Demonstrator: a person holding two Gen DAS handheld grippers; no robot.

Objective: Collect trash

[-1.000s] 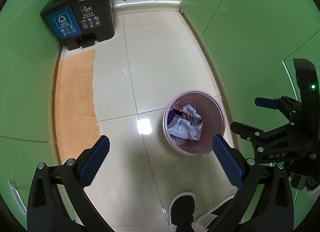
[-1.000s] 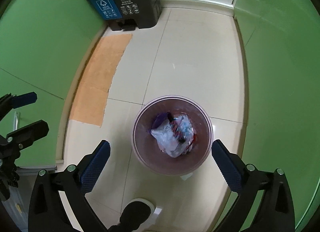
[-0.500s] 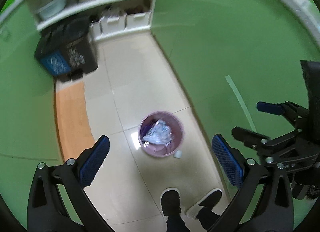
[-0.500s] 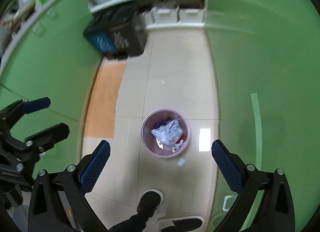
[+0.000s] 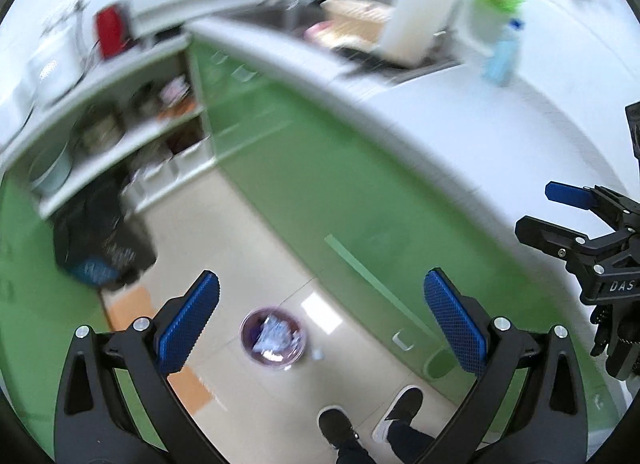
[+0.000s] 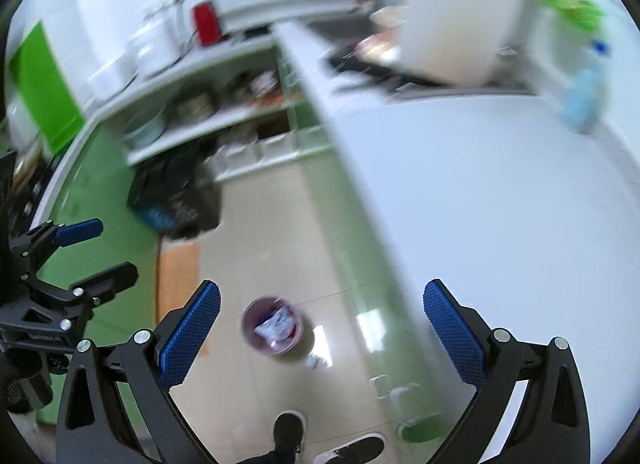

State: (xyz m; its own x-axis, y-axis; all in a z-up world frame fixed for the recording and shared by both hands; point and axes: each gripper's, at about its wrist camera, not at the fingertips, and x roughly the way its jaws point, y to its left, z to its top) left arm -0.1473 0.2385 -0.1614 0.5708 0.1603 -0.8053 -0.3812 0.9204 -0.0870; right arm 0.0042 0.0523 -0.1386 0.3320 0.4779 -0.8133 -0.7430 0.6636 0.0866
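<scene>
the pink bin (image 5: 273, 339) sits on the floor far below, full of crumpled trash (image 5: 276, 338). a small white scrap (image 6: 311, 361) lies on the tiles just beside it. the left gripper (image 5: 320, 328) and right gripper (image 6: 320, 328) hang wide apart, holding nothing. the scrap is straight down, about as near to both.

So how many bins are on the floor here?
2. A small pink basket holding trash sits mid-floor; a big dark bin stands by the shelves. Blur may hide others.
</scene>
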